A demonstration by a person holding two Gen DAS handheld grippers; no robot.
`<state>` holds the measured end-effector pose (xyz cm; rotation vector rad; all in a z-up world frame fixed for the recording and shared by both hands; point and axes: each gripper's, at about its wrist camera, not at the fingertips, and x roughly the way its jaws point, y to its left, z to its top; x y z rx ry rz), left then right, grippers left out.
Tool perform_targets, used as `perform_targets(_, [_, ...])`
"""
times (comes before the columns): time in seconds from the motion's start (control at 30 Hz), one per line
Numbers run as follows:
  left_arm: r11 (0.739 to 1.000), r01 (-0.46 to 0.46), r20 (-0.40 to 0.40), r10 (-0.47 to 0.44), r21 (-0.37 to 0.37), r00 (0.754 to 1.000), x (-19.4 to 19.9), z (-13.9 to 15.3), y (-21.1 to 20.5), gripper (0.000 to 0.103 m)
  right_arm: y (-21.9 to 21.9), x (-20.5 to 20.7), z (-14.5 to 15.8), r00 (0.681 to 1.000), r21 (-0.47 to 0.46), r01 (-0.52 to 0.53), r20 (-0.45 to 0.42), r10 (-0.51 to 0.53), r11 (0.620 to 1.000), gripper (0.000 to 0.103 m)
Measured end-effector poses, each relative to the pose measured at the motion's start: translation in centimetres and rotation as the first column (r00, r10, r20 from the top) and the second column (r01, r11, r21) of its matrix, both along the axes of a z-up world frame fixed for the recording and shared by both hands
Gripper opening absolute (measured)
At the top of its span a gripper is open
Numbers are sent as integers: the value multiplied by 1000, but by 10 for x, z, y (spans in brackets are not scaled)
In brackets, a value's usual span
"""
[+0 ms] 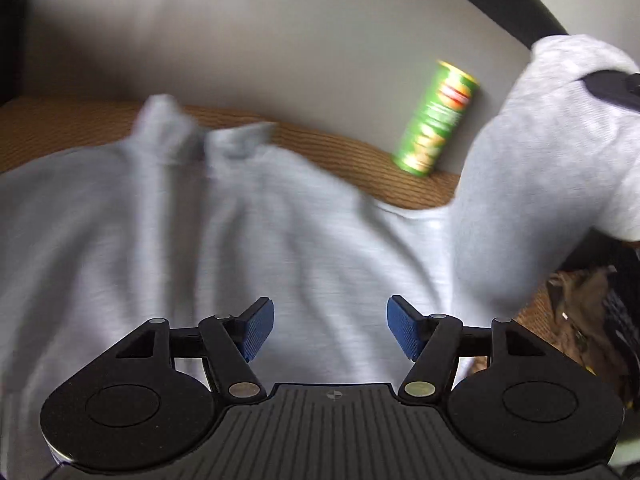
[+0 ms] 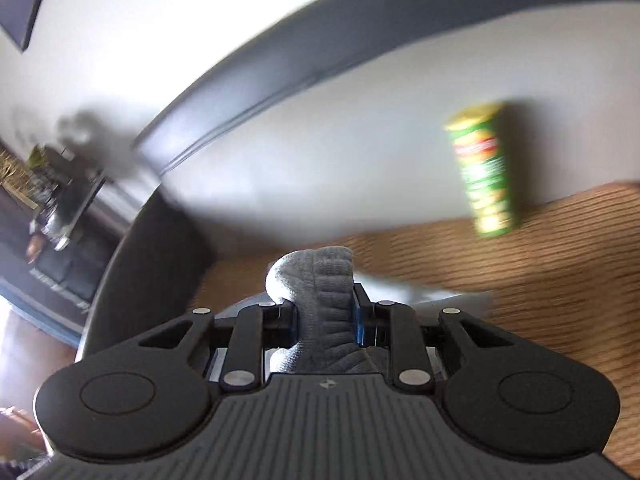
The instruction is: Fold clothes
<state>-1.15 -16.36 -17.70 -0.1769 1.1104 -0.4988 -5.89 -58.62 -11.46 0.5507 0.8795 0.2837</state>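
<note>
1. The grey sweatshirt (image 1: 224, 216) lies spread on the wood-grain desk (image 1: 360, 160), on the near side of the green snack can (image 1: 438, 118).
2. Soft, light, floppy knit; take it by cuff or hem.
3. Right claw (image 2: 326, 316) pinches the ribbed cuff (image 2: 320, 280); left claw (image 1: 330, 330) spread, empty.
4. The can stands against a white wall (image 2: 320, 152).

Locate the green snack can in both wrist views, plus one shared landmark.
Left wrist: green snack can upper right of centre, standing against the pale wall, left of the lifted grey sleeve.
Right wrist: can at right, same wall behind.
Shared landmark: the brown ribbed surface under the can.
</note>
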Motion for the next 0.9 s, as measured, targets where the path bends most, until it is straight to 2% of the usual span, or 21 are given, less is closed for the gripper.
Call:
perform_targets(0.1, [997,-80,-14,80,23,997,8,-10,57,77,78,36,-28,997,40,-69,-31,70,997,27])
perform_targets(0.13, [994,-100,-20,101,32,995,10,-15,75,77,103,48,-38,995,28,-94,-42,95,995,28])
perform_targets(0.23, [990,-122,-52,125,69,991,19,-37,110,77,174,69,-78,983,-89,-165,-97,156,982,38])
perform_targets(0.27, [989,-132,-65,137,72,988,21,-41,121,76,185,70,-86,981,-109,-168,-114,156,980,38])
perform_targets(0.4, [982,-179,-95,184,62,978,27,-48,154,77,178,55,-96,985,-107,-100,-149,83,989,40])
perform_targets(0.43, [980,-192,-106,196,51,975,28,-49,159,77,169,49,-91,989,-98,-78,-134,64,992,46])
perform_targets(0.47, [980,-195,-112,199,45,974,31,-49,158,77,165,45,-87,990,-119,-85,-123,70,989,56])
perform_targets(0.5, [979,-198,-117,202,40,972,34,-50,156,76,166,42,-83,989,-159,-109,-114,92,981,61])
perform_targets(0.53, [982,-187,-117,189,32,975,37,-48,150,76,167,40,-80,988,-200,-133,-107,113,971,65])
perform_targets(0.6, [989,-148,-114,149,13,982,43,-45,138,76,179,45,-76,979,-277,-198,-99,177,940,65])
perform_targets(0.67, [996,-90,-104,90,10,990,47,-40,126,77,199,53,-70,965,-358,-260,-66,254,897,65])
perform_targets(0.73, [999,-52,-106,52,3,993,49,-37,120,77,214,56,-56,954,-437,-279,-22,300,855,65])
perform_targets(0.83, [995,-100,-137,96,-21,986,50,-35,130,78,217,44,-30,934,-475,-276,73,350,836,69])
perform_targets(0.87, [993,-118,-142,115,-9,983,50,-38,132,78,218,37,-26,917,-506,-299,82,390,809,73])
perform_targets(0.9, [991,-135,-147,134,6,980,51,-40,135,78,223,28,-25,890,-562,-333,77,449,757,75])
